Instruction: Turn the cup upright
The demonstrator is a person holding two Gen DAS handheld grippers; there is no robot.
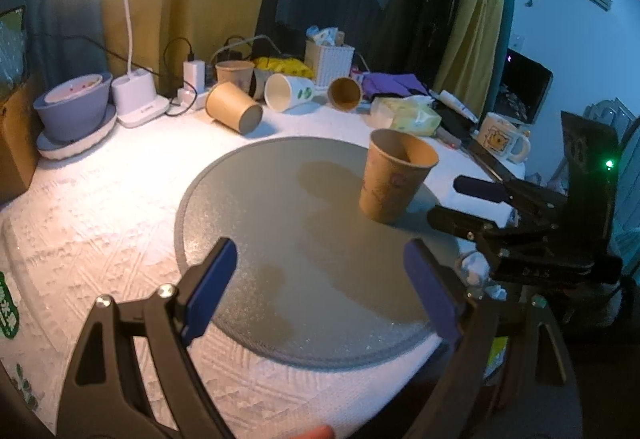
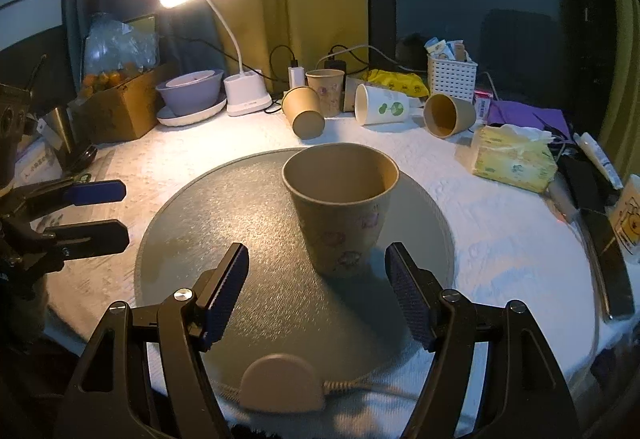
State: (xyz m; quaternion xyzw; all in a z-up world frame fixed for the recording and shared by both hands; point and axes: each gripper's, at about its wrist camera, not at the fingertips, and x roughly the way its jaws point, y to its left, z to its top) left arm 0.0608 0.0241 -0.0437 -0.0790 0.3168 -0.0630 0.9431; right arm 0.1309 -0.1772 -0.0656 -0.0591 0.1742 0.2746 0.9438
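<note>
A brown paper cup point(image 2: 340, 207) stands upright, mouth up, on the round grey mat point(image 2: 224, 223). It also shows in the left wrist view point(image 1: 394, 177), on the mat's point(image 1: 280, 223) far right part. My right gripper point(image 2: 320, 275) is open, its blue pads either side of the cup's base and a little in front of it, not touching. My left gripper point(image 1: 320, 279) is open and empty over the mat's near edge, left of the cup. The right gripper point(image 1: 460, 199) shows open beside the cup; the left gripper point(image 2: 116, 211) shows at the mat's left.
Several paper cups lie on their sides at the back: a brown one point(image 2: 302, 111), a white one point(image 2: 380, 105), another brown one point(image 2: 448, 115). One cup point(image 2: 326, 91) stands upright. A desk lamp point(image 2: 244, 95), bowls point(image 2: 190, 93), tissue pack point(image 2: 512, 159), basket point(image 2: 452, 75) and mug point(image 1: 502, 137) ring the table.
</note>
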